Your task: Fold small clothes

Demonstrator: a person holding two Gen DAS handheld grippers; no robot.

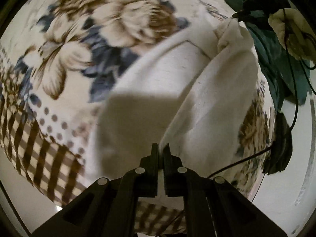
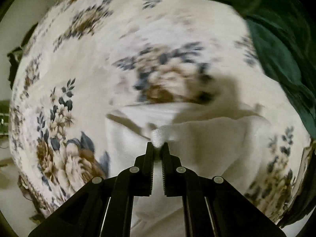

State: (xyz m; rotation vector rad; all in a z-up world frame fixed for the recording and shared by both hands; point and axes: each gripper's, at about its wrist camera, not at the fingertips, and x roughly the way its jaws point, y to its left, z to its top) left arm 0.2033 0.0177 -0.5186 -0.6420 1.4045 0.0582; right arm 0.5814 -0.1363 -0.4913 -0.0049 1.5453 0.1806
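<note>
A small white garment (image 1: 158, 90) lies partly lifted over a floral bedsheet (image 1: 83, 39). My left gripper (image 1: 162, 148) is shut on an edge of the white garment, which rises in a fold from its tips. In the right wrist view my right gripper (image 2: 158, 146) is shut on a bunched corner of the white garment (image 2: 207, 142), which spreads out beyond the fingers. In the left wrist view the right gripper (image 1: 239, 15) shows at the top right, pinching the garment's far corner.
The bedsheet (image 2: 79, 63) has brown and blue flowers and a checked border (image 1: 29, 138). A dark green cloth (image 2: 276, 29) lies at the upper right, also in the left wrist view (image 1: 276, 63). A thin black cable (image 1: 294, 98) hangs at the right.
</note>
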